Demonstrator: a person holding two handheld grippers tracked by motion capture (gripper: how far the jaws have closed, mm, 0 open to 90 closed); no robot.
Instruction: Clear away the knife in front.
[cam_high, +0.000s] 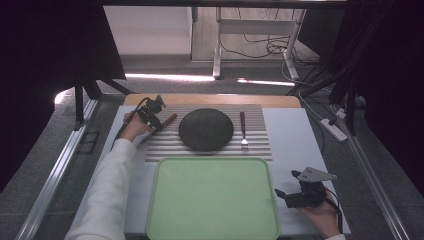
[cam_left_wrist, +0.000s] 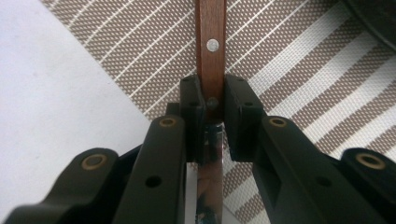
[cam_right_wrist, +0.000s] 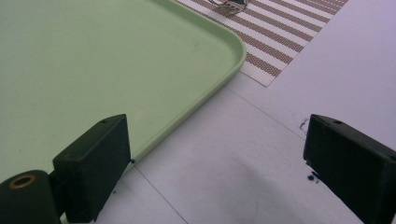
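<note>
Two grippers were at work on the worktop (cam_high: 295, 130). The left gripper (cam_high: 159, 121) lay over the far left corner of the striped placemat (cam_high: 255, 145), its fingers (cam_left_wrist: 193, 116) pinching a knife (cam_left_wrist: 211, 70) where the brown wooden handle, with its metal rivets, met the shiny blade. In the left gripper view the handle ran straight away from the fingers across the brown and pale stripes, while the blade came back between them; the mat's edge and the bare white worktop showed on the left. In the high view the knife lay slanted at the mat's left edge, just beside a dark round plate (cam_high: 206, 129) at the middle of the mat. A fork (cam_high: 243, 131) with a brown handle lay on the mat to the right of the plate, tines toward the person. A pale green tray (cam_high: 212, 200) sat at the near edge of the worktop, touching the mat's near edge. The right gripper (cam_high: 284, 196) rested near the worktop's near right corner, just beside the tray's right rim, its fingers (cam_right_wrist: 95, 163) spread wide and holding nothing.
</note>
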